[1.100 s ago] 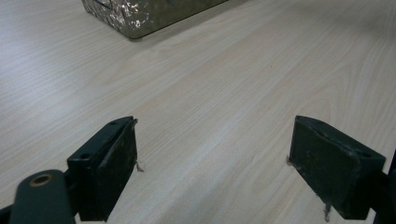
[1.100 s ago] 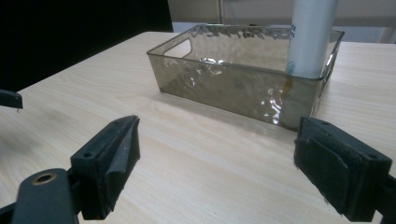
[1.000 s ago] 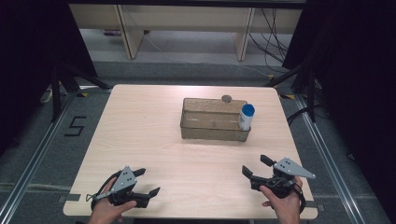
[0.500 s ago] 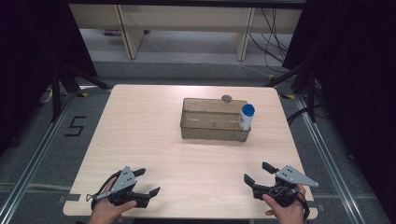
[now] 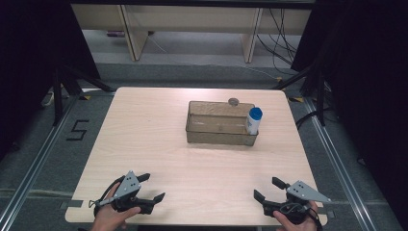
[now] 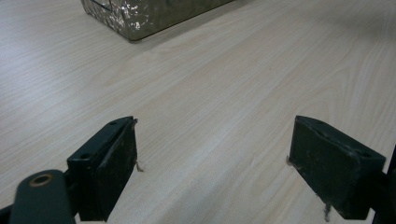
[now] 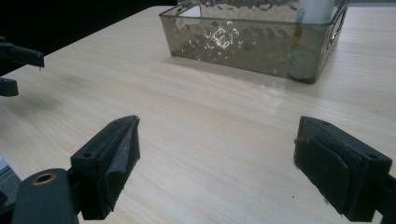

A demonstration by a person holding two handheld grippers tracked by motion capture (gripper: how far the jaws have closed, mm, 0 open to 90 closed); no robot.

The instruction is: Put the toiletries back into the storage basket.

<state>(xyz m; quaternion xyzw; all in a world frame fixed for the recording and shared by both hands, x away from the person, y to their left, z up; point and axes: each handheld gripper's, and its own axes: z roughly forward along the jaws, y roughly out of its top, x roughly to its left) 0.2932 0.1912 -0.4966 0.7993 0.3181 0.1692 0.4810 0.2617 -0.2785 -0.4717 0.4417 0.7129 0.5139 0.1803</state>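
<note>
I judge the work barely begun: both tools sit low in the frame, far from anything to grip. My left gripper (image 5: 147, 189) rests at the lower left of the high view with its jaws spread wide and nothing between them; my right gripper (image 5: 266, 189) at the lower right is likewise spread and empty. The bottle (image 5: 253, 121) stands upright inside the right end of the bin (image 5: 216, 136), just right of centre in the high view and well apart from both grippers. A small round grey thing (image 5: 234, 101) lies just behind the bin's far wall; I cannot tell what it is. Reaching, grasping and moving all seem left to do.

The bin is a smoky, see-through rectangular tub with dimpled, glinting walls (image 7: 243, 44). The bottle is a white cylinder with a blue cap. The table (image 5: 144, 130) is pale wood-grain laminate, smooth and matte. The jaw pads (image 7: 116, 158) are black, blocky and scuffed.
</note>
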